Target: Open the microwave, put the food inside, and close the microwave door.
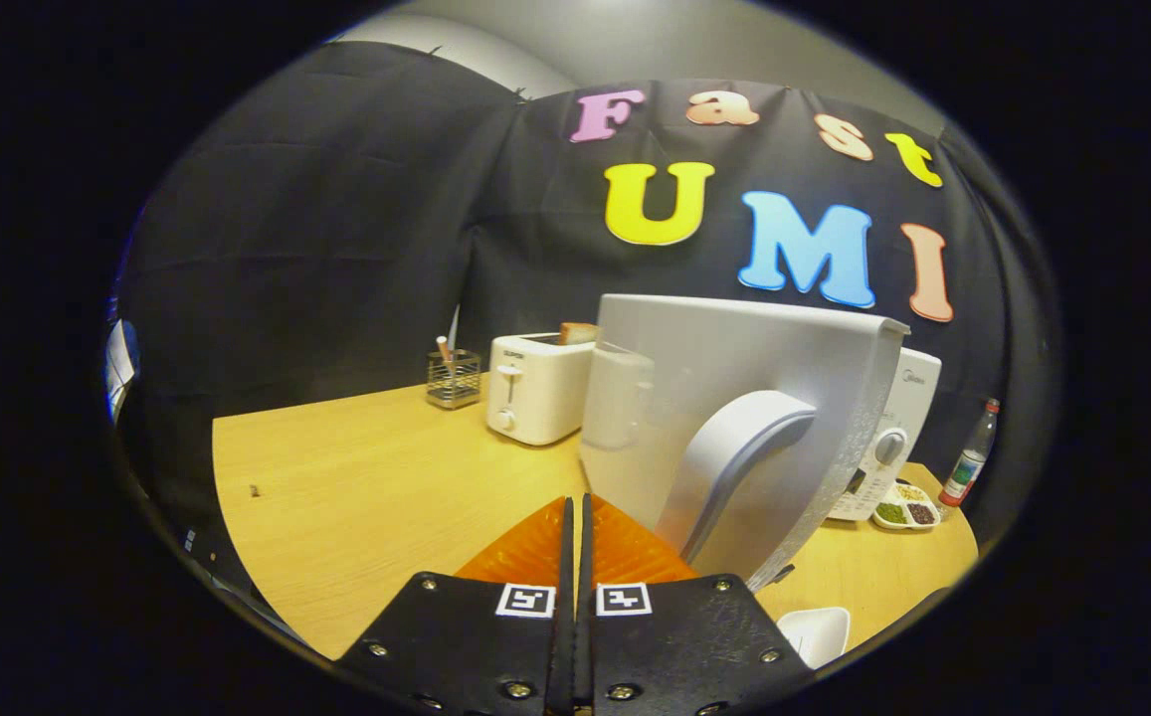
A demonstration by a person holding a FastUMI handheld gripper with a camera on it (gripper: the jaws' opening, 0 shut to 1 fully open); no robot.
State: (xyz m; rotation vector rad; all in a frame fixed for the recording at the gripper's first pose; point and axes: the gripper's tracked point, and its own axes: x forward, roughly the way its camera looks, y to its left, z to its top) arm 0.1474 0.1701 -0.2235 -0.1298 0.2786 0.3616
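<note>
Fingers are sitting pressed together with nothing between them; gripper is hovering over the wooden table. We're seeing the microwave just ahead and to the right, its door swung wide open toward us, curved handle facing the fingers. We're not making out any food in the gripper; we can't tell which item is the food. Beyond the fingers to the left, a white toaster is holding a slice of bread, and a wire holder is standing beside it. Past the microwave, a divided dish of grains and a bottle are sitting near the table's far edge. A white dish is lying close by on the right.
</note>
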